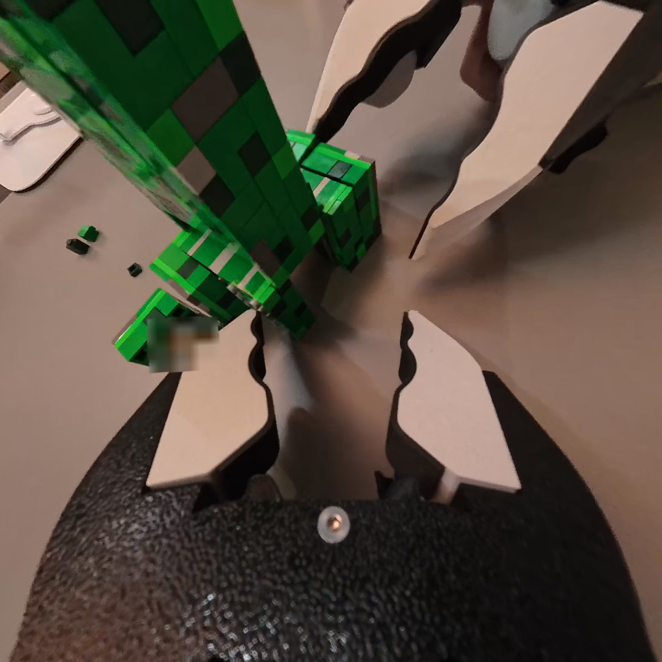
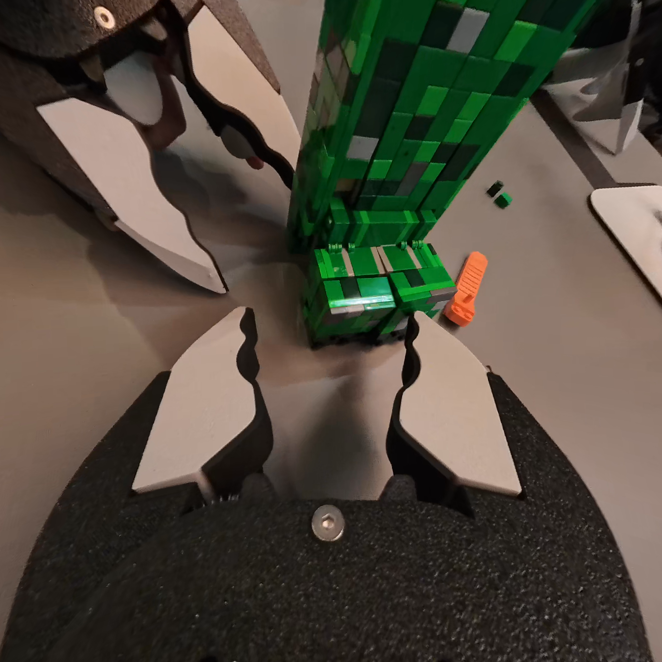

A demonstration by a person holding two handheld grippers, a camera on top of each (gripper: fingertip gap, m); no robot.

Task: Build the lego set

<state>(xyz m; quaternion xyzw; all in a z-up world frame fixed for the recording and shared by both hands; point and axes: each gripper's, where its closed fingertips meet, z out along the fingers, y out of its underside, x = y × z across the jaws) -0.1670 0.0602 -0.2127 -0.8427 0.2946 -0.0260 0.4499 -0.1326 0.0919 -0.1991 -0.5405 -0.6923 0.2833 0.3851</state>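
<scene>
A tall green pixel-patterned brick figure stands on my grey table. My left claw and right claw flank its blocky feet, both spread wide, empty. An orange plastic brick separator lies beside the feet; tiny green loose bricks nearby.

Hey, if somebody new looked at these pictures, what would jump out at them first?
The tall blocky green brick figure standing on the grey table dominates both views. Both grey-fingered grippers, left and right, gape open at its feet, and an orange brick separator lies beside them.
</scene>
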